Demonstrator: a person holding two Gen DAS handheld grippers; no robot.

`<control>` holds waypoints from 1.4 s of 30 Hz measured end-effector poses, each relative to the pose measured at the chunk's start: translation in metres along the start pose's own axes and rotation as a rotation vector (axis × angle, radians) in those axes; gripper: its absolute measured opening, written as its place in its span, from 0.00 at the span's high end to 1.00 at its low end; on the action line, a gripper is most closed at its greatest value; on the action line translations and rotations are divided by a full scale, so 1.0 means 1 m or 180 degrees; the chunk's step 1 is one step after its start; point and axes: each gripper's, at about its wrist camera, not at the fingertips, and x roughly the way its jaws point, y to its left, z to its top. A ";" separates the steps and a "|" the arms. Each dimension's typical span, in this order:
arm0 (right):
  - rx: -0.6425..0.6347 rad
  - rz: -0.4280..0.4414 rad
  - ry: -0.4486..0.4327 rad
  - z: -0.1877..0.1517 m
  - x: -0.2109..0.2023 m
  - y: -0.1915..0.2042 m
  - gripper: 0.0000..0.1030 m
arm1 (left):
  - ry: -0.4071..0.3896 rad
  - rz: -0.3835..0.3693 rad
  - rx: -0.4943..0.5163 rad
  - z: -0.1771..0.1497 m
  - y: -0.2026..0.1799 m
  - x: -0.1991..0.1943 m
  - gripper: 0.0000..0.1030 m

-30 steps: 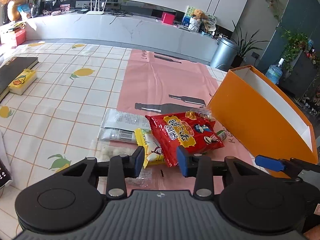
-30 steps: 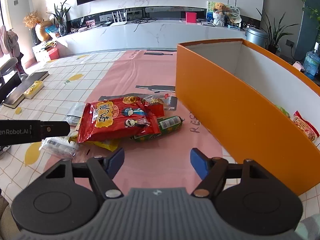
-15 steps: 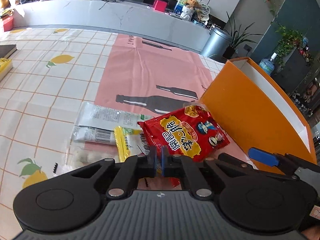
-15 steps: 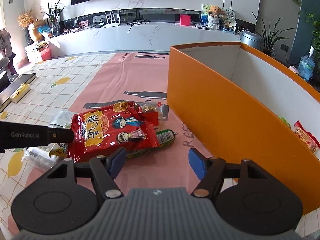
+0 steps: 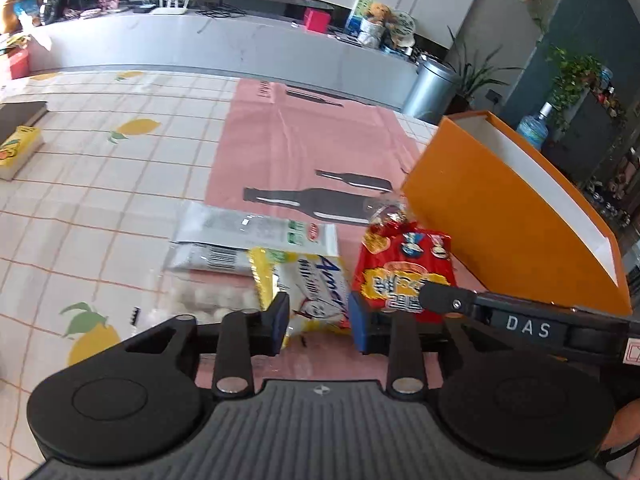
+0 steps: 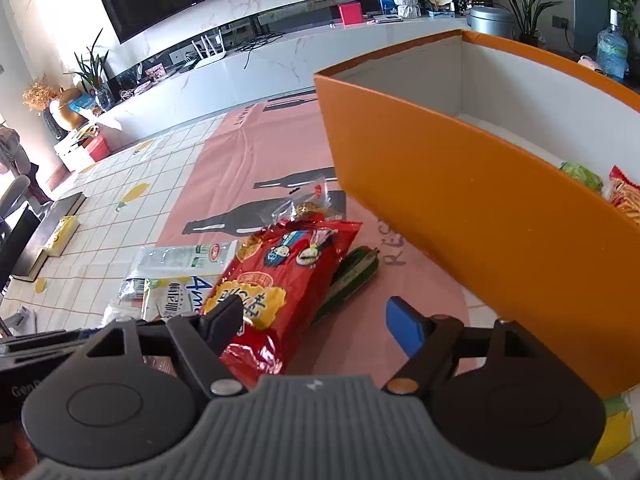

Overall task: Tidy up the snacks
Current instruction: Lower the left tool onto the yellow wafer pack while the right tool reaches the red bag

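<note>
A red snack bag lies on the pink mat beside the orange box. My left gripper is open just above a yellow-and-white packet, with the red bag at its right finger. My right gripper is open over the red bag's near end, its left finger on the bag. A green sausage stick lies under the bag's right side. A clear-wrapped snack sits behind it. Two snacks lie inside the box.
A silver-white packet and a clear bag of white pieces lie left of the pile. A yellow box and a dark book sit at the table's far left. The right gripper's arm crosses the left wrist view.
My left gripper was shut on the red bag's edge half a second ago and is now open. The red bag has shifted right toward the box. My right gripper has moved in over it.
</note>
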 end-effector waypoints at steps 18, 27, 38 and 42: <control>-0.0150 0.0169 0.0049 -0.005 0.015 0.019 0.67 | -0.0054 -0.0013 -0.0012 0.002 0.001 0.018 0.75; -0.0271 0.0206 -0.0084 -0.006 -0.012 0.017 0.78 | -0.0177 -0.0374 -0.0142 0.004 -0.010 -0.008 0.82; -0.0741 -0.0055 -0.0213 -0.028 -0.053 0.003 0.84 | -0.0013 -0.0376 0.0194 0.000 -0.055 0.006 0.81; -0.0629 0.0020 -0.0170 -0.031 -0.050 -0.010 0.84 | 0.0003 -0.0292 0.0259 0.001 -0.060 0.010 0.75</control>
